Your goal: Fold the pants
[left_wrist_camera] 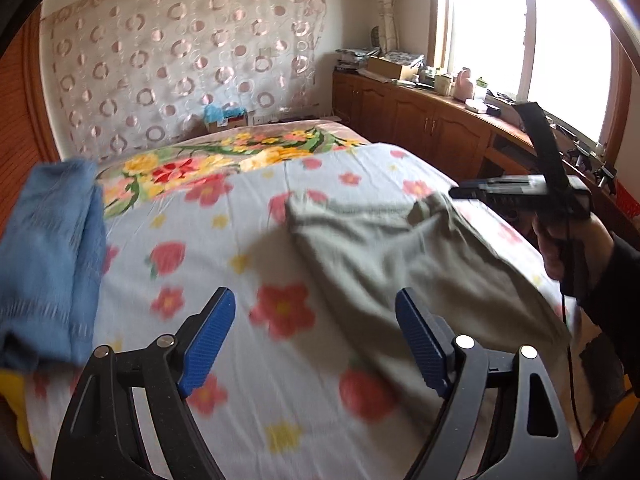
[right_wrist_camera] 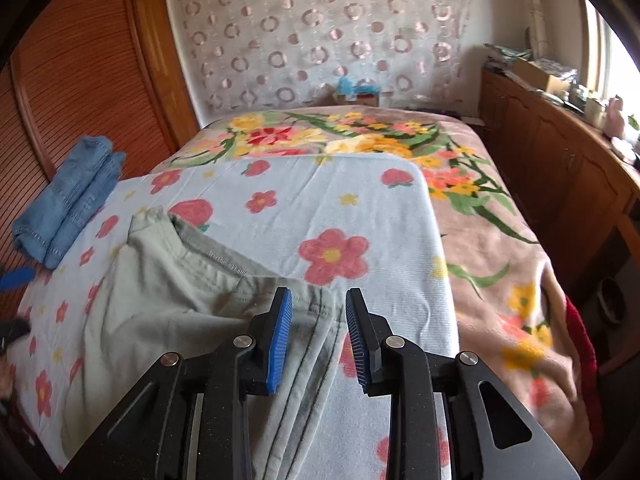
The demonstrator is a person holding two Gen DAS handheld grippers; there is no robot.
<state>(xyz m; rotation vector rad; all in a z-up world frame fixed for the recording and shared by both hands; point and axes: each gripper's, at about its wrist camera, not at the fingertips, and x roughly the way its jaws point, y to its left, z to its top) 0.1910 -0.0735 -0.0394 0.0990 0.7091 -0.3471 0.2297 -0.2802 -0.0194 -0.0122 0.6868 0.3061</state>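
Note:
Grey-green pants [left_wrist_camera: 404,256] lie on a pale blue flowered sheet [left_wrist_camera: 248,360] on the bed, partly folded; they also show in the right wrist view [right_wrist_camera: 160,300]. My left gripper [left_wrist_camera: 316,312] is open wide and empty, above the sheet just left of the pants. My right gripper [right_wrist_camera: 318,312] is open, its blue pads [right_wrist_camera: 280,332] apart over the pants' near edge, holding nothing. The right gripper and the hand holding it also appear in the left wrist view [left_wrist_camera: 520,192], above the pants' far right side.
Folded blue jeans [right_wrist_camera: 68,204] lie at the sheet's left edge, blurred in the left wrist view [left_wrist_camera: 48,256]. A flowered blanket [right_wrist_camera: 500,240] covers the bed. Wooden cabinets [left_wrist_camera: 420,120] with clutter run along the right under a bright window. A wooden wardrobe [right_wrist_camera: 80,80] stands left.

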